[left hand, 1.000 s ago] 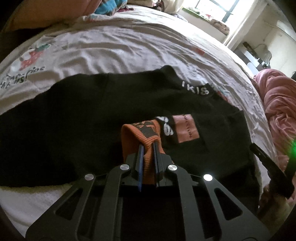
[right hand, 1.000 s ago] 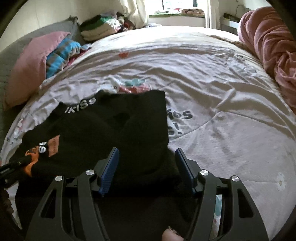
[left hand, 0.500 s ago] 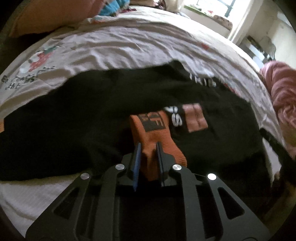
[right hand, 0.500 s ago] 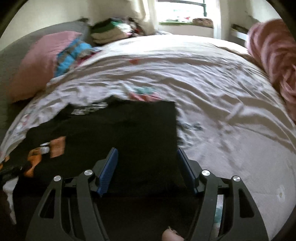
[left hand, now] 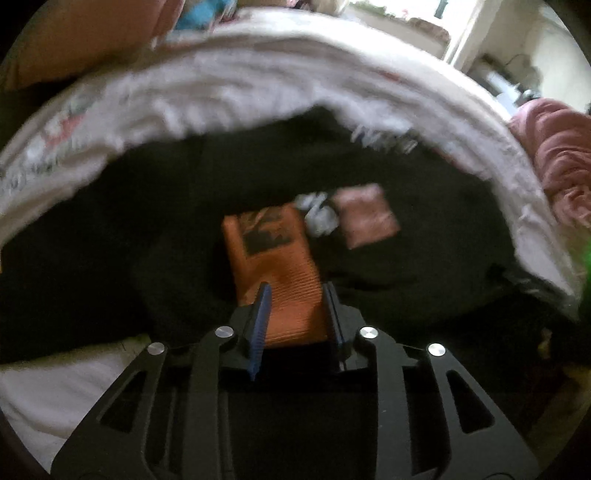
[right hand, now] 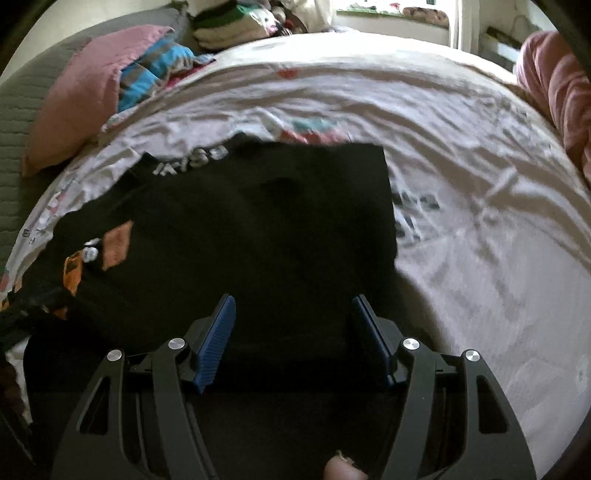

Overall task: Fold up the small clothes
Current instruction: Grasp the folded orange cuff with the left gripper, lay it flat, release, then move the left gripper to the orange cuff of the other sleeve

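Note:
A black sweatshirt (left hand: pixel 155 206) with white neck lettering and a pink chest patch (left hand: pixel 365 216) lies spread on the bed. It also fills the right wrist view (right hand: pixel 280 229). Its orange ribbed cuff (left hand: pixel 277 266) lies folded over the chest. My left gripper (left hand: pixel 297 295) is open, its fingers either side of the cuff's near end. My right gripper (right hand: pixel 293 314) is open wide and empty, low over the black cloth near its right edge. The left wrist view is blurred.
The bed has a pale printed sheet (right hand: pixel 480 221). A pink pillow (right hand: pixel 85 92) and a blue striped garment (right hand: pixel 155 74) lie at the far left. A pile of clothes (right hand: pixel 236 26) sits at the head. A pink blanket (left hand: pixel 561 162) is bunched on the right.
My left gripper has opened and let go of the orange cuff, which now lies flatter on the chest. My right gripper stayed open and shifted slightly over the cloth.

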Available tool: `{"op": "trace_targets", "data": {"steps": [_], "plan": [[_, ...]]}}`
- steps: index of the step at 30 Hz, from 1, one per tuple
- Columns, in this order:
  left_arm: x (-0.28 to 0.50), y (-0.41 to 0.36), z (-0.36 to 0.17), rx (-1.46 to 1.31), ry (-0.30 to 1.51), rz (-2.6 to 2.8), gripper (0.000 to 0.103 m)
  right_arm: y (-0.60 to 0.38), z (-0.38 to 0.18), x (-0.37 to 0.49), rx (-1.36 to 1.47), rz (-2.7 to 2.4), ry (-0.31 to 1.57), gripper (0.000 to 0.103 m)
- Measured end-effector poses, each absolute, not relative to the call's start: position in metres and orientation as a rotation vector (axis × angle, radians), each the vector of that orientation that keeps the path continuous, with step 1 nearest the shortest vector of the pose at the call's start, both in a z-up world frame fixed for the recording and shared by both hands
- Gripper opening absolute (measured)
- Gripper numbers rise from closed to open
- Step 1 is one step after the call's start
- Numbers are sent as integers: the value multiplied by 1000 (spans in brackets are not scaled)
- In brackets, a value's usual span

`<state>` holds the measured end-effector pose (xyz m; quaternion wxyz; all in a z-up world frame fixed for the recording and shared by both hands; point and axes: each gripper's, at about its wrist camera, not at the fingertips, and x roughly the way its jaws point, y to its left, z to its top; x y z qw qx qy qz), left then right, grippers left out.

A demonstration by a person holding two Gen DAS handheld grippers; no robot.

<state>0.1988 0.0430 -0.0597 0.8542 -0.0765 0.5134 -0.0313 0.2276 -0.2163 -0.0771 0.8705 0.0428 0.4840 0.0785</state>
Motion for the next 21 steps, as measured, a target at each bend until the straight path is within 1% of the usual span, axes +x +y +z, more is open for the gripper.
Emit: {"op": "trace_targets", "data": {"steps": [3,6,7,8,11,12,13,14,16,17,18,21], "plan": [[198,54,-62,-220,1083,-79,21,-216,-78,223,88,167,1007,64],[194,55,-60,-215,1079,-76,22,-216,-76,220,92,170,999,64],[193,55,-60,-205,1079,-63,31,-217,-74,219,101,175,993,64],[192,56,-60,-193,1077,-44,36,-218,-72,217,112,180,985,65],[188,56,-54,-201,1063,-48,37,-221,-63,210,143,195,954,74],[186,58,-51,-203,1059,-51,37,-221,-59,207,149,199,941,79],[184,58,-48,-202,1052,-53,41,-222,-56,206,149,201,932,84],[183,58,-45,-201,1045,-52,46,-221,-52,203,144,202,917,86],[180,59,-40,-200,1033,-50,51,-220,-46,199,140,209,897,93],[178,61,-39,-202,1027,-47,55,-218,-43,197,140,219,890,95],[176,61,-37,-204,1023,-44,57,-217,-40,196,138,227,885,95],[171,67,-30,-213,1006,-35,60,-209,-35,192,127,244,872,98]]}}
